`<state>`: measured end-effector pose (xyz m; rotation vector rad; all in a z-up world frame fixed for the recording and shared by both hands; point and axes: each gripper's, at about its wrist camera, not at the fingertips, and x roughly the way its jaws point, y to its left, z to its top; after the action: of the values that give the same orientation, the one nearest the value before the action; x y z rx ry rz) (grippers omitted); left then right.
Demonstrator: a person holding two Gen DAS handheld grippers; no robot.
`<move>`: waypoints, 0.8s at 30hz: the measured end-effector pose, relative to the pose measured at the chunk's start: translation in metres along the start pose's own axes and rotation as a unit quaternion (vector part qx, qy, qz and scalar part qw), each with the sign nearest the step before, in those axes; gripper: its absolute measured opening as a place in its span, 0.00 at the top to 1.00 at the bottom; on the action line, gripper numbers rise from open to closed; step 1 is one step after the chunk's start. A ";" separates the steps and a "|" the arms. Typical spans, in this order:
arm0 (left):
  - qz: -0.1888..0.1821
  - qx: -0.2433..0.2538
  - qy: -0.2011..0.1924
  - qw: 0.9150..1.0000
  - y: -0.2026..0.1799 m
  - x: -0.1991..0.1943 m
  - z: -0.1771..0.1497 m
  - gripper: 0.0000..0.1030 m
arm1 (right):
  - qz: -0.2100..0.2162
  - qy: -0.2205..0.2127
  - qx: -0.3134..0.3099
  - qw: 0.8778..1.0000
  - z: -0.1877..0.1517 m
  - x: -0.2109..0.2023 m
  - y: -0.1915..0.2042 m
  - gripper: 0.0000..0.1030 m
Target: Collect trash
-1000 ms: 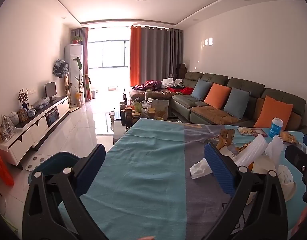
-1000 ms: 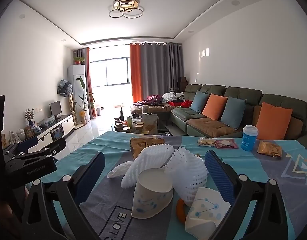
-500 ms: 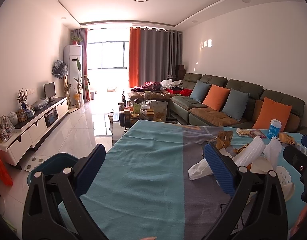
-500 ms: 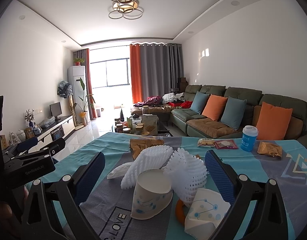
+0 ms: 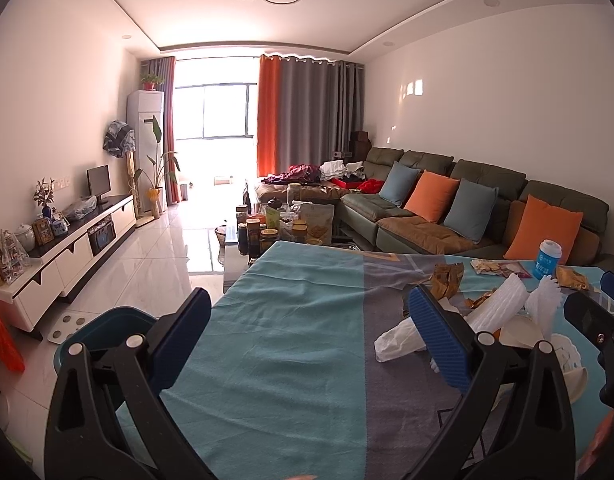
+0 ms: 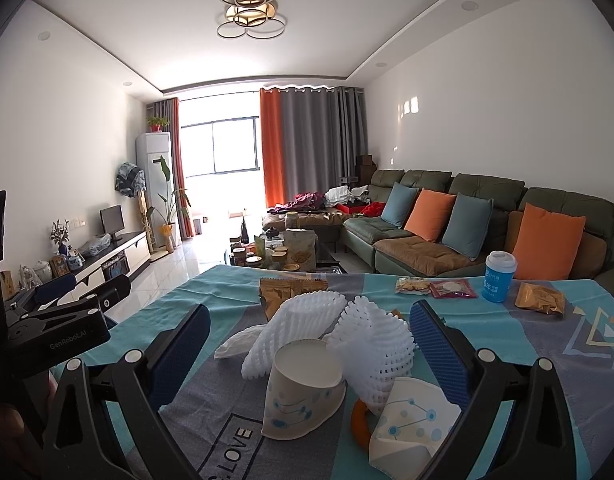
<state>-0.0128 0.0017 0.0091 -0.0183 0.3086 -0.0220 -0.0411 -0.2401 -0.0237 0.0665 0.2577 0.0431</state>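
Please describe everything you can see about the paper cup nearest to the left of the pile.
The paper cup is white with a pale blue dot-and-line print. It stands upside down, tilted, its wide mouth on the tablecloth and its flat base up. It looks uncrushed. White foam fruit netting presses against its far side. Neither gripper touches it.

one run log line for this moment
phase: approach | left gripper: open, empty | right gripper: open, over upturned paper cup and foam nets | bin: left of table

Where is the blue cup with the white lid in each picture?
Left wrist view: the blue cup stands far right on the table, before an orange cushion.
Right wrist view: blue cup at right of centre.
Shared landmark: that orange cushion.
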 end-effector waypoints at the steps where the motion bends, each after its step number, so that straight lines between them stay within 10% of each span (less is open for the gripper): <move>1: 0.000 0.000 0.000 1.000 0.000 0.000 0.000 0.05 | 0.000 0.001 0.000 1.000 0.000 0.000 0.000 0.06; 24: 0.000 -0.001 -0.002 1.000 0.001 0.000 0.001 0.05 | 0.001 -0.005 0.002 1.000 -0.001 0.000 -0.001 0.06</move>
<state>-0.0126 0.0027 0.0102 -0.0194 0.3049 -0.0209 -0.0416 -0.2413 -0.0242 0.0713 0.2486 0.0433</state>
